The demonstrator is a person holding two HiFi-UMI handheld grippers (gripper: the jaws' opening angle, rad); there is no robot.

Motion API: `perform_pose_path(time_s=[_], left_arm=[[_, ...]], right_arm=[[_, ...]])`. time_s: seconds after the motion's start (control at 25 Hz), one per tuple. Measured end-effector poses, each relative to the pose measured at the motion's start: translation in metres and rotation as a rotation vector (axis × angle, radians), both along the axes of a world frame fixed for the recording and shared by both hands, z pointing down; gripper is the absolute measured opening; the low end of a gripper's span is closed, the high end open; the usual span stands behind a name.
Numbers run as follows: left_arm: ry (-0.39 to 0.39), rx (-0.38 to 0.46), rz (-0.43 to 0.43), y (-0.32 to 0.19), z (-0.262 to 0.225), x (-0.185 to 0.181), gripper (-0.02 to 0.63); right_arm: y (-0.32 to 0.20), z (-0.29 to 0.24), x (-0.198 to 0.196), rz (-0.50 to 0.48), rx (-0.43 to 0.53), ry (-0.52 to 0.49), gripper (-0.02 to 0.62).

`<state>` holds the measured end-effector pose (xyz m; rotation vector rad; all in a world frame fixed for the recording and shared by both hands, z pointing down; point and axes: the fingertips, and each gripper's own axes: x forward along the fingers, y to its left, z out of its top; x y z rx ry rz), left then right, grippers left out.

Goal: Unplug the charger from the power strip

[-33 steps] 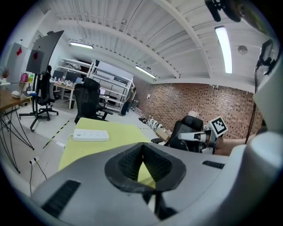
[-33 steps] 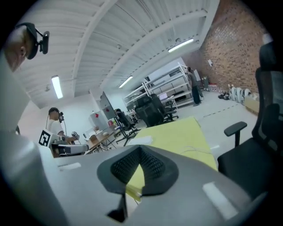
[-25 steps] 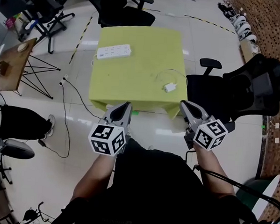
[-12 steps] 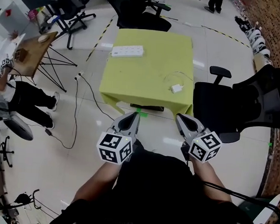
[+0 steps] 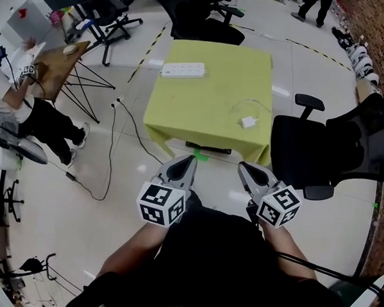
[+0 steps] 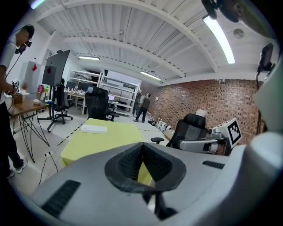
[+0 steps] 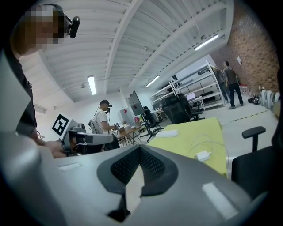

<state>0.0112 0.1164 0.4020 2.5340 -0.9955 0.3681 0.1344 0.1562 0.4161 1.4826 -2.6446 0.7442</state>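
Note:
A white power strip [image 5: 182, 69] lies at the far left of the yellow-green table [image 5: 207, 99]. The white charger [image 5: 248, 122] lies apart from it near the table's right front, its thin cable looped behind it. My left gripper [image 5: 184, 164] and right gripper [image 5: 244, 170] hover side by side over the floor, short of the table's front edge, both shut and empty. In the left gripper view the left gripper [image 6: 142, 146] points towards the power strip [image 6: 93, 129]. The right gripper view shows the right gripper [image 7: 139, 150] and, beyond it, the charger [image 7: 203, 155].
A black office chair [image 5: 333, 147] stands right of the table and another [image 5: 202, 18] behind it. At the left are a person [image 5: 27, 112], a wooden desk [image 5: 55, 62] and a cable on the floor [image 5: 115, 145].
Both grippers have drawn closer together and sit lower in the head view. The head view has swung, so the table now lies further right and the person at the left shows.

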Motion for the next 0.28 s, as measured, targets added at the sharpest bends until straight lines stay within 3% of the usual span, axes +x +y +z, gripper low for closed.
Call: perform_pose_path(time_s=[0.28], left_arm=[[-0.008,0.015,0.01,0.003,-0.0082,0.0016,0.006]], right_arm=[[0.0015,-0.007,0.0022,0.002,0.012,-0.006,0.0]])
